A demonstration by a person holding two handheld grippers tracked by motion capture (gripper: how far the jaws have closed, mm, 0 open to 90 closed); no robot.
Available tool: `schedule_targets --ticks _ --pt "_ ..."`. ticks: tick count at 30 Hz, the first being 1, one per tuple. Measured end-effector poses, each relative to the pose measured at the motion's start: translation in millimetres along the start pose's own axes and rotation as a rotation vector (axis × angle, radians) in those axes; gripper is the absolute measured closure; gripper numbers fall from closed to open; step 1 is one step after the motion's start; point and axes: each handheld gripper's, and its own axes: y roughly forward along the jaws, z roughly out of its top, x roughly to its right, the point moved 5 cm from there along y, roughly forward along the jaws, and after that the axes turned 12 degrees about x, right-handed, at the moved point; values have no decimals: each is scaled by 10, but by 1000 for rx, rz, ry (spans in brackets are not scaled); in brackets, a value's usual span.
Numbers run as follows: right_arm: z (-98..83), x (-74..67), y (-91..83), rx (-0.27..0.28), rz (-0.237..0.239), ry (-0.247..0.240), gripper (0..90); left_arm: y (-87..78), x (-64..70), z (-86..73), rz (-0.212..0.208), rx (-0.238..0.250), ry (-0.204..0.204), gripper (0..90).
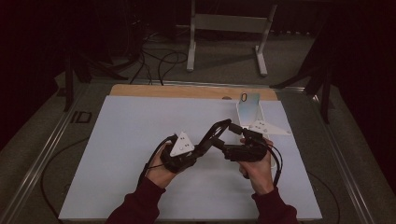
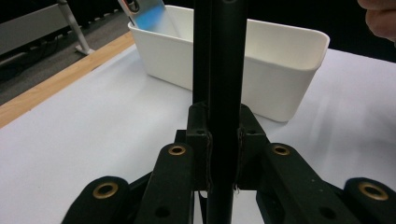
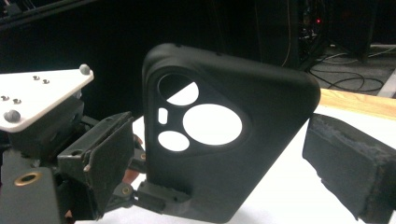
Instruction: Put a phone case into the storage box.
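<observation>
A black phone case [image 3: 219, 140] with round camera cut-outs stands upright above the white board. My left gripper [image 1: 208, 138] is shut on it; in the left gripper view the case [image 2: 226, 70] runs edge-on between the closed jaws. The left gripper's white plate [image 3: 37, 98] appears at the left of the right gripper view. My right gripper [image 3: 224, 163] is open around the case, and its foam pad [image 3: 348, 163] stands apart from the case's right edge. In the high view both grippers meet mid-board, the right gripper [image 1: 227, 142] pointing left.
A white bin [image 2: 280, 70] stands on the board's far right side, with a blue-faced phone-like item [image 2: 147, 14] leaning in it. The white board [image 1: 130, 135] lies on a wooden table [image 1: 187, 91]. Cables and a metal stand [image 1: 229, 28] are on the floor beyond.
</observation>
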Motion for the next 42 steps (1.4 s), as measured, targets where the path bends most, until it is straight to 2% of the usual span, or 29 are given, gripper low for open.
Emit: schedule_targets --ticks 11,22,28,31,39,42 --pt "35 -10 62 27 -29 30 89 35 51 5 -9 0 6 805" --pt "44 -4 101 60 -40 69 112 64 131 22 -53 13 -19 806" --pt "44 -16 99 75 -65 57 121 96 156 16 -66 11 -35 803" --pt "38 -23 100 59 -76 44 128 108 159 2 -71 7 -40 801" --pt "44 -19 89 51 -74 46 137 99 148 6 -64 9 -32 797" --pt "42 -20 89 45 -85 30 137 82 139 15 -66 15 -36 750"
